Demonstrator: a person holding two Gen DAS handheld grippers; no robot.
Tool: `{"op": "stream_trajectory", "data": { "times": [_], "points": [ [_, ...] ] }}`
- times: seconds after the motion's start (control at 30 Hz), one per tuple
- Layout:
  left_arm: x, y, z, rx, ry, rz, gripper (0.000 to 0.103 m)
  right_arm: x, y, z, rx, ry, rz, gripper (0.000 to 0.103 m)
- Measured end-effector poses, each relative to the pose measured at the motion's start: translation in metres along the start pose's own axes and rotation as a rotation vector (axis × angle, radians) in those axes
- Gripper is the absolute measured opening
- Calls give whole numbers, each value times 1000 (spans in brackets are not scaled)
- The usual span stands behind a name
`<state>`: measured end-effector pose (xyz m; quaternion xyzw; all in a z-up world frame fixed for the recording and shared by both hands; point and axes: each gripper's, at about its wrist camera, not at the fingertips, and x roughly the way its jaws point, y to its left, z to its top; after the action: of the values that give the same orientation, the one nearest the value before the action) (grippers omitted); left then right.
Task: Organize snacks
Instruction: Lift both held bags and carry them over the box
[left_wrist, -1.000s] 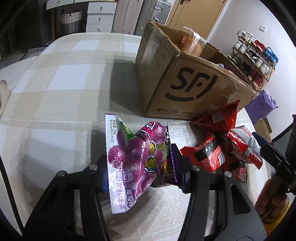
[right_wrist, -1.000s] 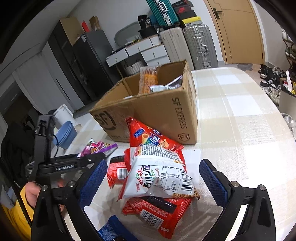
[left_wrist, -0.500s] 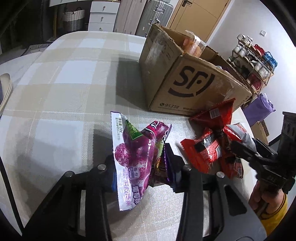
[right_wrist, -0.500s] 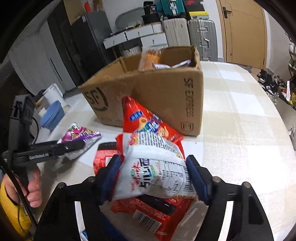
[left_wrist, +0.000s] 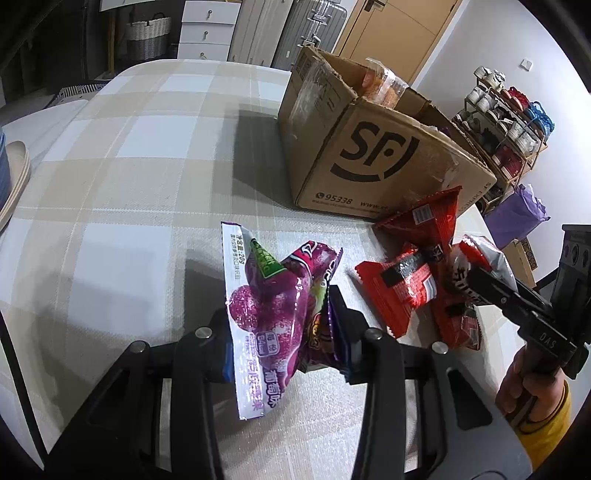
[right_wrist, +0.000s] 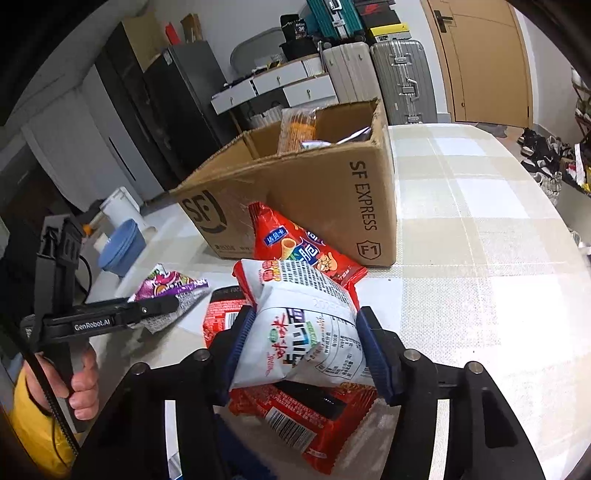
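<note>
My left gripper is shut on purple grape snack packets and holds them just above the table. My right gripper is shut on a white snack bag on top of a pile of red snack packs. A red cone-snack bag leans against the open cardboard box, which holds some packets. In the left wrist view the box stands behind the red packs, and the right gripper is at their right side.
The table has a checked beige cloth. A blue bowl sits on a stool at the left. A shoe rack and a purple bag stand beyond the table's right edge. Suitcases and drawers line the back.
My right gripper has closed on the white snack bag, from wide open a second ago. My left gripper has lifted the purple packets slightly and drawn back from the box.
</note>
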<state>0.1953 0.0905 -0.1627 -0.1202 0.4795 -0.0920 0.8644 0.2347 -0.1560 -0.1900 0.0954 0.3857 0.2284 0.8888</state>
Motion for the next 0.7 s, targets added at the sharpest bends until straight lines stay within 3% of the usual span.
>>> {"op": "stream_trajectory", "data": {
  "times": [0.33, 0.7],
  "points": [
    [-17, -1, -11, -10, -5, -2, 36, -29, -18, -2, 73, -56, 47, 50],
    [-44, -9, -25, -2, -34, -14, 36, -76, -12, -7, 95, -146, 95, 50]
  ]
}}
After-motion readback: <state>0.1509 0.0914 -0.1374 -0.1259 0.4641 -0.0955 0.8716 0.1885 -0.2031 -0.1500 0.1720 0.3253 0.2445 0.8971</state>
